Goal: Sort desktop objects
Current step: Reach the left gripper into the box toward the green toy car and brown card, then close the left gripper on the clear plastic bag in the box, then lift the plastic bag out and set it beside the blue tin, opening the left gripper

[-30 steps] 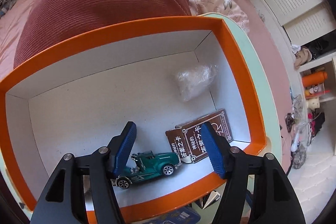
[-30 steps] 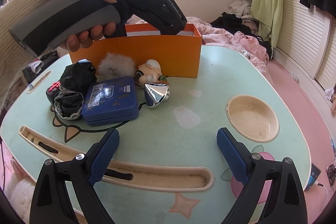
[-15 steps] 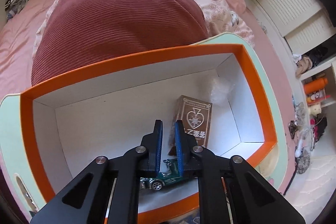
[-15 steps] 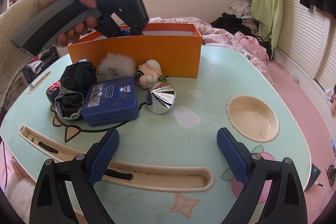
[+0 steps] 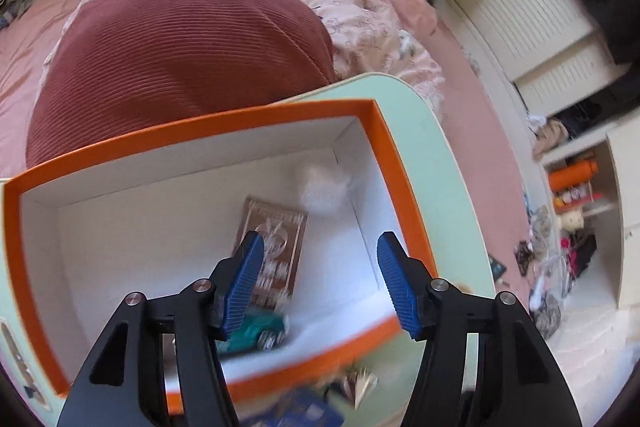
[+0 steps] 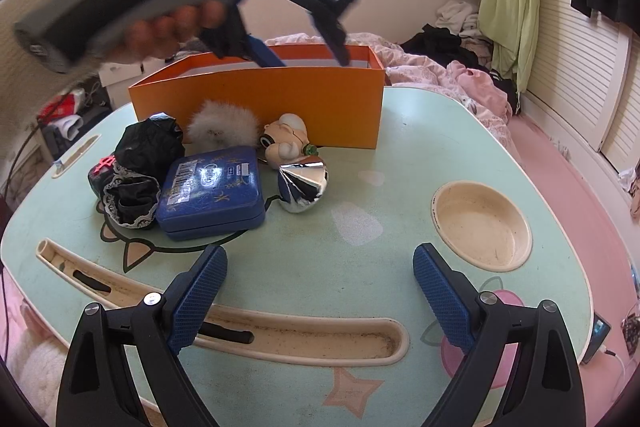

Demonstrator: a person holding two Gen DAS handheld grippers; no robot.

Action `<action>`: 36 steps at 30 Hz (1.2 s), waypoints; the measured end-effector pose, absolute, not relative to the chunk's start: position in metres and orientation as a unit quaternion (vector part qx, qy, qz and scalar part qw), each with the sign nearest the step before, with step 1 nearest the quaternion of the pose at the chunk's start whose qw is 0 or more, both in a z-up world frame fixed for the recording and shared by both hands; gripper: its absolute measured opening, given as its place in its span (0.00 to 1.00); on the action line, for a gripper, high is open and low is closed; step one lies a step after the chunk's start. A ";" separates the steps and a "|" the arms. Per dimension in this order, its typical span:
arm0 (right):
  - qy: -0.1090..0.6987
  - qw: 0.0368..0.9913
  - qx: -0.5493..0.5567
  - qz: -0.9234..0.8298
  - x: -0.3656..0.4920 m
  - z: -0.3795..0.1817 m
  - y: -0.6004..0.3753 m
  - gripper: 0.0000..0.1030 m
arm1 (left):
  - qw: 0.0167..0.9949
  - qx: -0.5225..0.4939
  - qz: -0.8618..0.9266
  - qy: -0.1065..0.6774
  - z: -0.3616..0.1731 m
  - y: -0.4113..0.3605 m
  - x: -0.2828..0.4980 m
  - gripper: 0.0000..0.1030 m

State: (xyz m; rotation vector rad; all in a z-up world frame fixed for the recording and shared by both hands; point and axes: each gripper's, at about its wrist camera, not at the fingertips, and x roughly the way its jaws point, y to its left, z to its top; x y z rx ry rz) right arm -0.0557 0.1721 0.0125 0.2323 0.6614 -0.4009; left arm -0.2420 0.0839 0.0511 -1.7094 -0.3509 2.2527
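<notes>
Orange box (image 6: 256,107) stands at the far side of my mint desk (image 6: 360,267), and inside it lie a green toy car (image 5: 256,331), a brown card pack (image 5: 276,247) and a crumpled clear wrapper (image 5: 324,187). My left gripper (image 5: 320,283) hangs above the box's open top with its fingers (image 5: 244,283) spread wide and nothing between them. My right gripper (image 6: 320,299) hovers low over the near desk, its fingers likewise wide apart and empty. In front of the box, on the desk, sit a blue tin (image 6: 212,191), a black lace bundle (image 6: 136,171), a white fluffy ball (image 6: 222,125), a small doll figure (image 6: 286,143) and a shiny silver cone-shaped piece (image 6: 304,183).
</notes>
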 end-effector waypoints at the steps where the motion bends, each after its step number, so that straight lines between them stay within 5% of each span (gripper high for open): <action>1: 0.322 0.920 0.113 -0.194 -0.056 0.012 0.172 0.91 | 0.135 -0.595 0.783 -0.121 0.048 0.087 -0.246 0.58; 10: 0.321 0.922 0.111 -0.184 -0.053 0.015 0.172 0.91 | 0.083 -0.581 0.809 -0.048 0.041 0.116 -0.261 0.57; 16: 0.322 0.923 0.110 -0.180 -0.052 0.016 0.169 0.91 | 0.099 -0.607 0.788 -0.027 0.026 0.111 -0.262 0.30; 36: 0.323 0.926 0.104 -0.163 -0.052 0.015 0.170 0.91 | 0.154 -0.544 0.821 -0.080 0.078 0.059 -0.237 0.29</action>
